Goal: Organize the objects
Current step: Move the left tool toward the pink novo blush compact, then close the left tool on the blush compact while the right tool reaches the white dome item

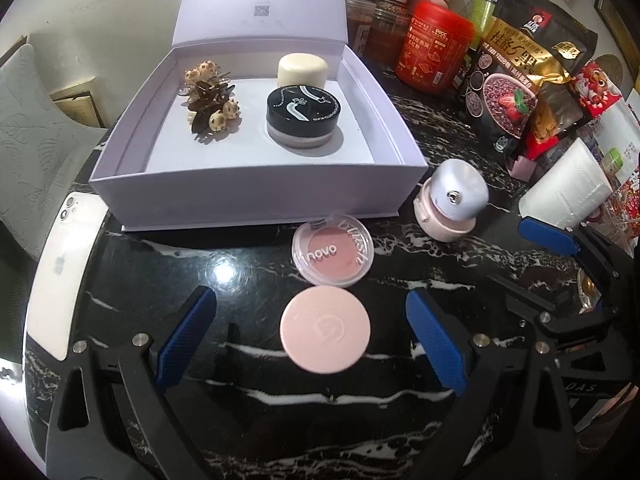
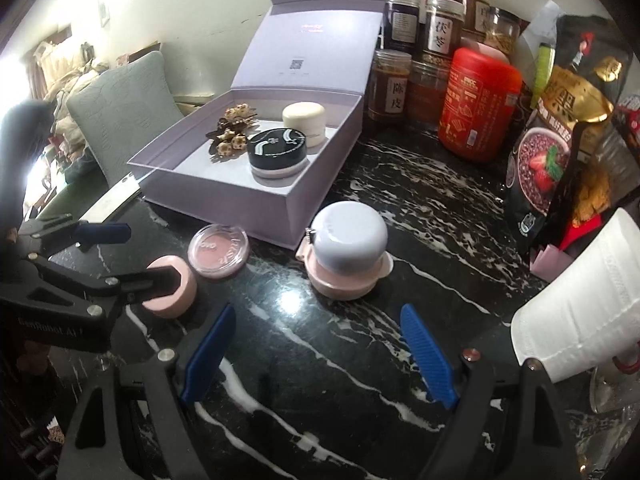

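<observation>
An open lavender box (image 1: 260, 184) (image 2: 224, 196) holds a brown beaded hair clip (image 1: 210, 100), a black-lidded jar (image 1: 302, 114) and a cream round jar (image 1: 302, 68). On the black marble table in front of it lie a clear blush compact (image 1: 333, 254) (image 2: 219, 255) and a pink round compact (image 1: 325, 328) (image 2: 172, 294). My left gripper (image 1: 312, 340) (image 2: 132, 256) is open, its blue pads either side of the pink compact and clear of it. My right gripper (image 2: 318, 354) (image 1: 536, 264) is open with nothing in it, just short of a pink jar with a pale blue lid (image 2: 348, 256) (image 1: 452, 200).
A white phone (image 1: 60, 276) lies left of the box at the table edge. Spice jars (image 2: 442, 26), a red canister (image 2: 476, 108) and snack bags (image 2: 560, 132) crowd the back right. A white soft pack (image 2: 580, 304) sits at the right. A grey chair (image 2: 120, 108) stands behind the table.
</observation>
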`<state>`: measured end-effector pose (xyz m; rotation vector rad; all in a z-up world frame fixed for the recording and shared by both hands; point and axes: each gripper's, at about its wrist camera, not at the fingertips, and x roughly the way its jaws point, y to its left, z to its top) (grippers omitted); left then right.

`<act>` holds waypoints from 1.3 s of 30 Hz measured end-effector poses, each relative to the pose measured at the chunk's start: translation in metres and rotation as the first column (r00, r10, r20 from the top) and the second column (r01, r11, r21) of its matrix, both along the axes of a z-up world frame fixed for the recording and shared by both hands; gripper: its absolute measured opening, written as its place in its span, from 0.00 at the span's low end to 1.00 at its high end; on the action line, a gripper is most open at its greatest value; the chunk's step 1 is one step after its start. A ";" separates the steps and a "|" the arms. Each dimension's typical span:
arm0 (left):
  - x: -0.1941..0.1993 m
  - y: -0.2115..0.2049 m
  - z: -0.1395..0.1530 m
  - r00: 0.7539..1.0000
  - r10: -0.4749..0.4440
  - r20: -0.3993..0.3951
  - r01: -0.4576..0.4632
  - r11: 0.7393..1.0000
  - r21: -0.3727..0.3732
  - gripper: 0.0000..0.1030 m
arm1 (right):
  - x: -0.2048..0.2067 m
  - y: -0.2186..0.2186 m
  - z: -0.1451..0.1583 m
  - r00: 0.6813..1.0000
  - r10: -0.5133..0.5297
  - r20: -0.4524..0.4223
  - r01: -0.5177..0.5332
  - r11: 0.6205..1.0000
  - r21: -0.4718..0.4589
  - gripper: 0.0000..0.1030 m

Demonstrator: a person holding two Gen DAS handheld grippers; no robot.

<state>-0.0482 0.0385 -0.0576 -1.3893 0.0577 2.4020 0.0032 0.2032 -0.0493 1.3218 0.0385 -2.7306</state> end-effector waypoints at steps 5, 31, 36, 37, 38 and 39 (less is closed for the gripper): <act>-0.007 0.007 -0.010 1.000 -0.012 0.014 0.012 1.000 -0.006 0.93 | -0.011 0.005 -0.008 1.000 -0.008 0.019 0.008 1.000 0.001 0.83; -0.018 0.037 -0.025 0.994 -0.099 -0.051 0.094 0.992 -0.085 0.76 | -0.032 0.021 -0.020 1.000 -0.001 -0.017 0.000 0.999 -0.052 0.83; -0.022 0.036 -0.023 0.993 -0.092 -0.070 0.086 0.993 -0.082 0.63 | -0.034 0.023 -0.020 1.000 -0.003 -0.028 0.001 0.998 -0.064 0.83; -0.022 0.036 -0.023 0.993 -0.091 -0.076 0.085 0.993 -0.084 0.60 | -0.035 0.023 -0.019 0.999 -0.005 -0.033 0.003 0.998 -0.066 0.83; -0.021 0.036 -0.023 0.992 -0.092 -0.083 0.085 0.993 -0.088 0.57 | -0.035 0.023 -0.019 0.999 -0.007 -0.038 0.004 0.998 -0.068 0.83; -0.021 0.036 -0.023 0.992 -0.095 -0.087 0.088 0.992 -0.087 0.57 | -0.036 0.023 -0.018 0.999 -0.010 -0.044 0.007 0.998 -0.069 0.83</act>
